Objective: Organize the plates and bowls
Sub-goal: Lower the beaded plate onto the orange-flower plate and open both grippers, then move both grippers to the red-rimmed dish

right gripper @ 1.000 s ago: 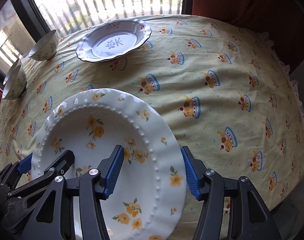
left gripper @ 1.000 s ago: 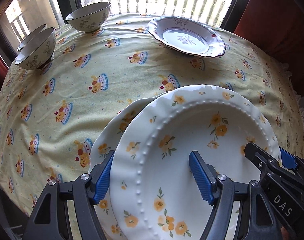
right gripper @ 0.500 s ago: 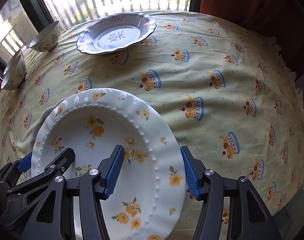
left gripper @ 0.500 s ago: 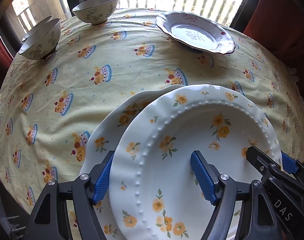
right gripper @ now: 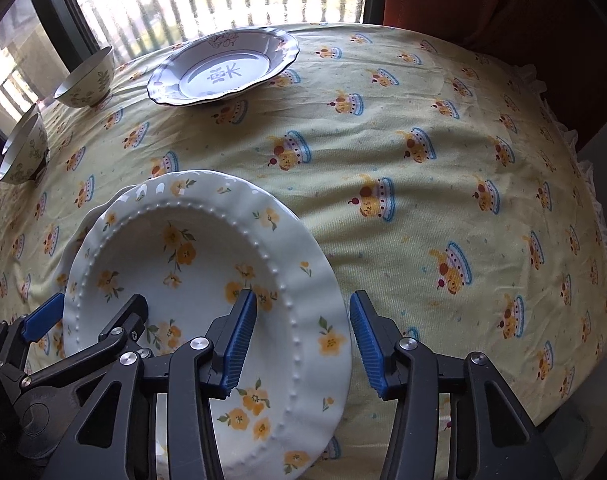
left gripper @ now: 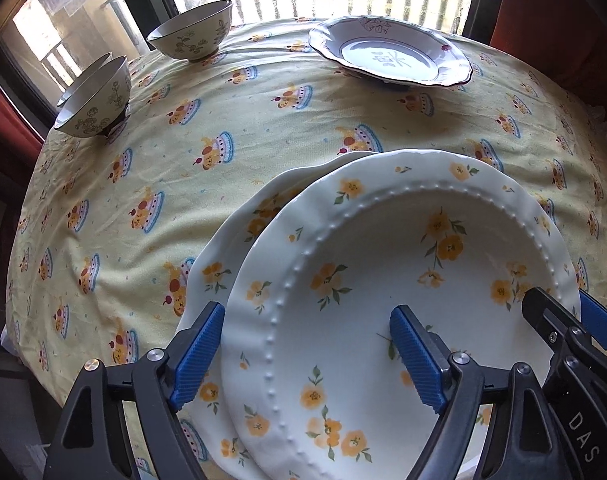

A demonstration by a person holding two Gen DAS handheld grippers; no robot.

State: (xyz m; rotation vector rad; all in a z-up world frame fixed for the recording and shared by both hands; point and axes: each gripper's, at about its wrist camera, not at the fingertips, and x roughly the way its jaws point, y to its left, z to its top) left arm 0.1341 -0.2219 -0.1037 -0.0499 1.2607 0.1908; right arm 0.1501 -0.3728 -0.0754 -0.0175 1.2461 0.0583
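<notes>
Since the earlier frame: jaws of the left hand-held gripper (left gripper: 307, 344) spread wider, jaws of the right hand-held gripper (right gripper: 299, 332) drawn closer, a rim between each pair. Slightly more of the lower plate (left gripper: 223, 264) showing past the upper one at its 9 to 10 o'clock.

Spread over the bench (left gripper: 263, 160), a yellow patterned cloth. Nearest the cameras, the top plate (left gripper: 383, 280), white with orange flowers and a beaded ring, lying offset on the lower plate, not yet squared up with it. Far off at 12 to 1 o'clock in the left view, a blue-rimmed plate (left gripper: 391, 56); at 11 o'clock a single bowl (left gripper: 191, 36); at 10 o'clock two nested bowls (left gripper: 95, 100).

Likely glazed ceramic: stiff, fairly heavy, slick, apt to chip or clatter against the plate beneath. Best taken by the flat rim on opposite sides, squarely, and lowered gently rather than slid.

Left hand-held gripper astride the top plate's 9 o'clock rim, one pad outside over the lower plate, one in the well, both clear of the surface: open, nothing gripped. Right hand-held gripper astride the 3 o'clock rim, inner pad close on the well, outer pad just off the edge with a sliver of cloth between: not clamped by the look of it.
</notes>
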